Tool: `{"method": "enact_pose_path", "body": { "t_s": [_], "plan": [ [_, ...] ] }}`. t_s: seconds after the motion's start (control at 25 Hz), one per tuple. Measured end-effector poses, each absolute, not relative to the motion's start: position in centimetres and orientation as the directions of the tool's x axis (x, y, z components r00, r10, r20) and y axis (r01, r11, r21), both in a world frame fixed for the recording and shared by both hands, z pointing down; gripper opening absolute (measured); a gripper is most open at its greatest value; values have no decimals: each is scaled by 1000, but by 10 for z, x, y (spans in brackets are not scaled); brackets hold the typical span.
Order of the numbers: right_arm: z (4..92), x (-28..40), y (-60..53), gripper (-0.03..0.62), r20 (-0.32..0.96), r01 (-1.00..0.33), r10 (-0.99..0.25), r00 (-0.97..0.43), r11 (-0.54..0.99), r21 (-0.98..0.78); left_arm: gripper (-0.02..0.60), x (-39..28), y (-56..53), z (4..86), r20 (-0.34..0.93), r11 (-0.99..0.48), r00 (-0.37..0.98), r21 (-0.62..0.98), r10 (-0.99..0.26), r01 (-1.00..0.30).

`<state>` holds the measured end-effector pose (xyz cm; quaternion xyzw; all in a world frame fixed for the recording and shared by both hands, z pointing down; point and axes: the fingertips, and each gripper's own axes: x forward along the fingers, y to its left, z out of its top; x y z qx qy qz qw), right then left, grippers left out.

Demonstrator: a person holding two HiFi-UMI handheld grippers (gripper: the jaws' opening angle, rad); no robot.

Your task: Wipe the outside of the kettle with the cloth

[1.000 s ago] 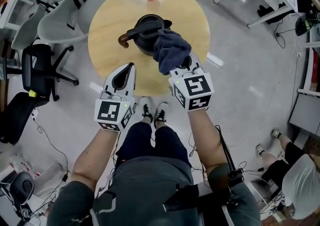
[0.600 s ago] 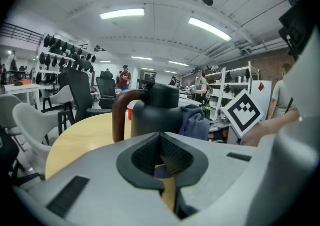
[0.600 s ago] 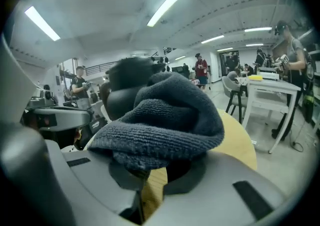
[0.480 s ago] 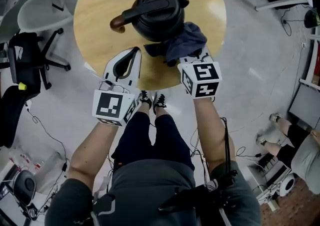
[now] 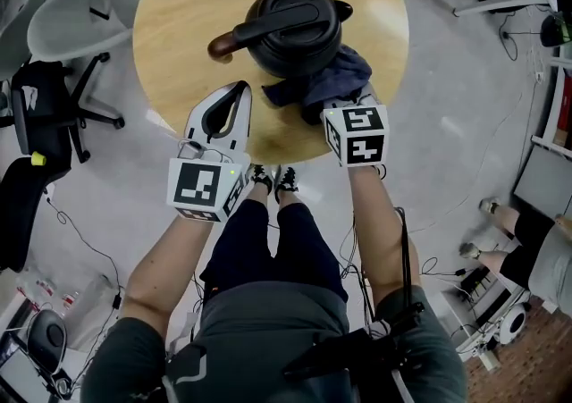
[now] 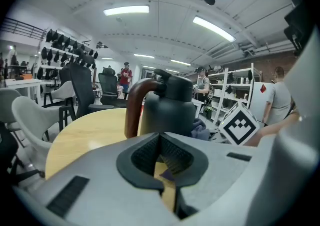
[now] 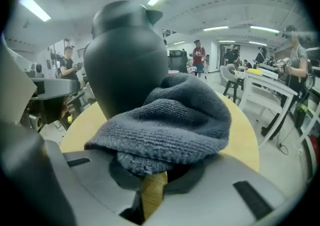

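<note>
Right gripper (image 5: pixel 345 96) sits lower than before, cloth (image 5: pixel 323 79) now against kettle (image 5: pixel 299 44) near side | pinches cloth to rub the wall | left gripper (image 5: pixel 239 90) pressed together, empty, near handle (image 5: pixel 268 22) | kettle on table (image 5: pixel 179 17)

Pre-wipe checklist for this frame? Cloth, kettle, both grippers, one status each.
1. Grip on cloth: ok. The right gripper is shut on a fold of it.
2. Cloth against kettle wall: cannot tell. It is bunched by the near right side, but contact is unclear.
3. Kettle upright: ok.
4. Kettle steadied: not ok. The left gripper is shut and empty, short of the handle.
5. Kettle well inside the table edge: ok.
</note>
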<state>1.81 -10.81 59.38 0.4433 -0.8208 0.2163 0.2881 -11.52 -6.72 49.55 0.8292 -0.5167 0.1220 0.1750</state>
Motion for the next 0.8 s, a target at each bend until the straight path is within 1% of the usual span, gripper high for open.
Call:
{"method": "enact_pose_path", "body": {
  "t_s": [0.24,0.28,0.36,0.4,0.6,0.72,0.8],
  "plan": [
    [511,35,-101,54,575,-869,-691,-438,489,-75,11,-152,-68,484,429,-333,333,79,-839,-940],
    [494,37,-103,55,556,-870,-706,-439,490,-64,24,-157,-68,481,425,-325,324,74,-845,-943],
    [464,42,-111,54,520,-867,-729,-445,496,-48,122,-163,-75,473,407,-321,322,71,-855,-944],
    [452,43,-115,54,505,-864,-735,-453,502,-43,137,-164,-79,469,398,-328,324,62,-858,-943],
    [434,36,-138,54,481,-803,-699,-529,596,-16,140,-146,-104,454,360,-398,360,-35,-861,-917],
    [441,30,-149,54,477,-771,-676,-562,637,-6,115,-140,-112,453,359,-394,348,-59,-866,-917],
    [450,29,-151,54,475,-756,-660,-582,655,-16,115,-142,-112,454,361,-375,324,-78,-874,-924]
  ]
}}
